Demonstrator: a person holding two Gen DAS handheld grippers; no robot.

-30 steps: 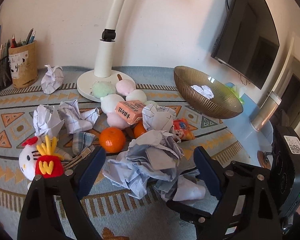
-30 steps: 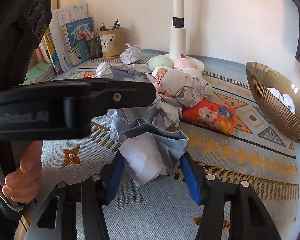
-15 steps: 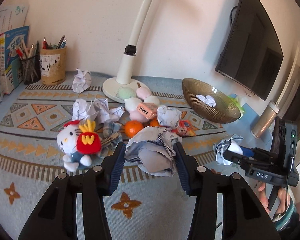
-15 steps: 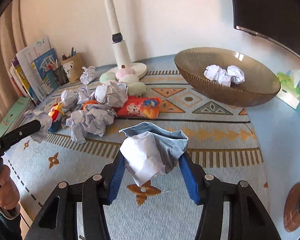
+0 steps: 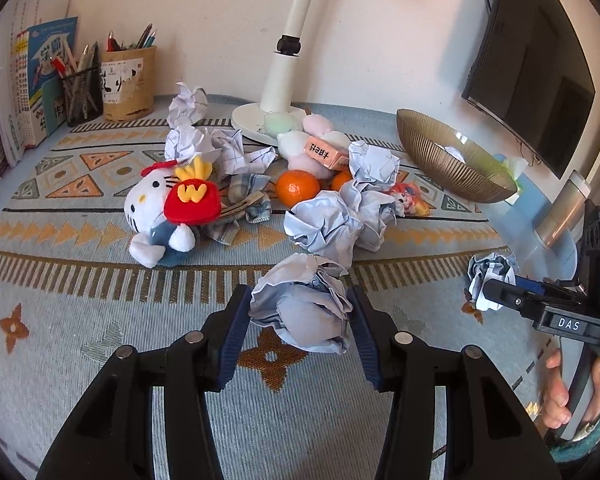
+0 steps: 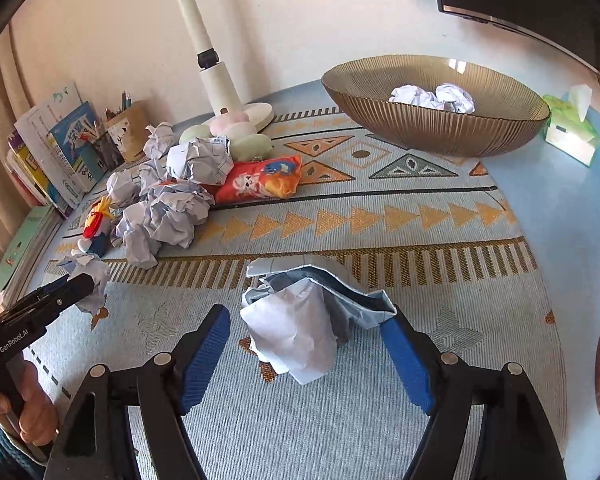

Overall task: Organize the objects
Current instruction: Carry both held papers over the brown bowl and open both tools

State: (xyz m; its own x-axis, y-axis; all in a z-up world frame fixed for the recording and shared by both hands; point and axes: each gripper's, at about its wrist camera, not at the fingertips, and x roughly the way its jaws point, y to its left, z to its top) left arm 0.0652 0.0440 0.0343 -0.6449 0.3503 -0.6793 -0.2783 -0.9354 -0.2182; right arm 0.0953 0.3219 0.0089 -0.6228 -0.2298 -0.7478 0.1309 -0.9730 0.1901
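My left gripper [image 5: 298, 322] is shut on a crumpled grey-white paper ball [image 5: 300, 304], held above the patterned cloth in front of the pile. In the right wrist view my right gripper [image 6: 304, 350] has its jaws opening. A second crumpled paper ball [image 6: 296, 320] sits loose between them, its folded edge by the right pad and the left pad clear of it. The brown ribbed bowl [image 6: 436, 128] stands beyond it at the back right and holds two paper balls [image 6: 432, 98]. More paper balls [image 5: 332, 224] lie in the pile.
The pile also has a plush cat toy [image 5: 168, 212], oranges [image 5: 298, 188], a snack bag [image 6: 260, 180], soft pastel balls and a lamp base [image 5: 268, 120]. Pen cups [image 5: 128, 80] and books stand back left; a tissue box [image 6: 572, 136] and metal cup [image 5: 560, 216] stand right.
The left gripper closed on a paper ball and drew it back from the pile. The right gripper carried its ball away from the pile, then its jaws spread and stopped squeezing it.
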